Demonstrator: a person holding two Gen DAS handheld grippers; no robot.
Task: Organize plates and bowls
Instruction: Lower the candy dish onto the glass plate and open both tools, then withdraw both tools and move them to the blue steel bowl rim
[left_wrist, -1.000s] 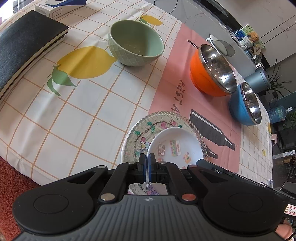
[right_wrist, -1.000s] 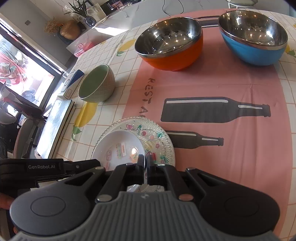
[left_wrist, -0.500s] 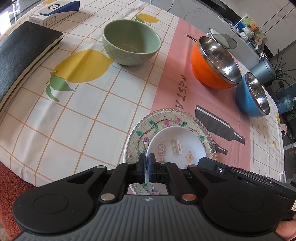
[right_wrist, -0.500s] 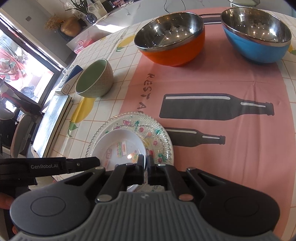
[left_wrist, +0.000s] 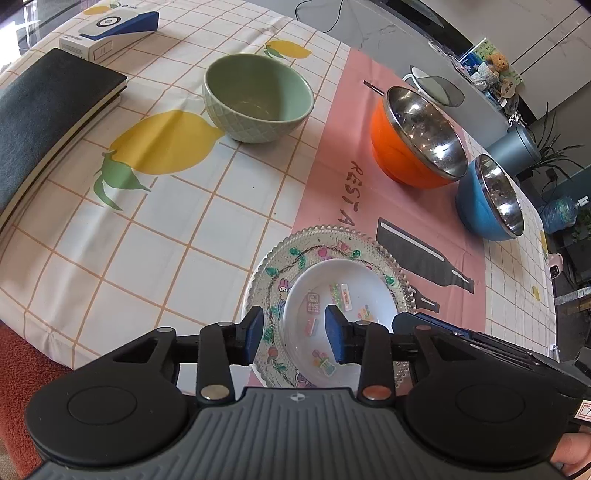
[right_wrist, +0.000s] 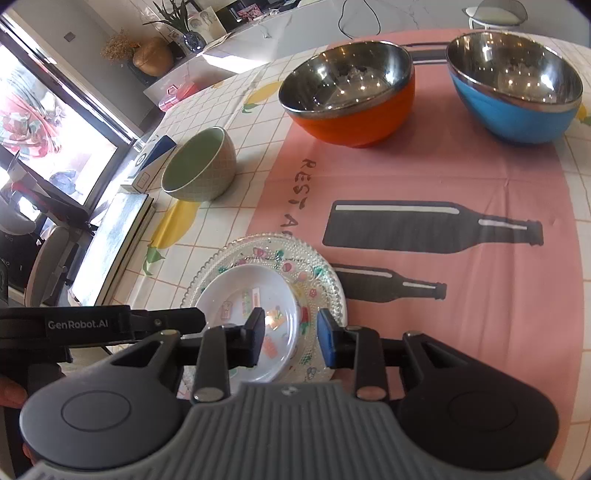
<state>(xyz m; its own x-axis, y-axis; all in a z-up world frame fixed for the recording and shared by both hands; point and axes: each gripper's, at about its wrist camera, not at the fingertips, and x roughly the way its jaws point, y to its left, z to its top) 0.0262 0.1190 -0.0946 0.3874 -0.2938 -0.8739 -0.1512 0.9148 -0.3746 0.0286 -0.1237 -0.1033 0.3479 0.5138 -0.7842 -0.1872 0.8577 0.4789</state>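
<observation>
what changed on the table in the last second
Both grippers have just been opening: the left gripper and right gripper let go of the white dish's rim. The dish rests on the glass plate. The three bowls stayed put.

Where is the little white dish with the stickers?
The white dish sits on the clear glass plate near the table's front edge, low in both views, just ahead of both hand-held grippers, with the green bowl farther back.

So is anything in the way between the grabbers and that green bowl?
Only the stacked dishes: the white plate sits on the glass plate, right under the left gripper and right gripper, whose jaws just opened. Beyond them, bare tablecloth leads to the green bowl.
</observation>
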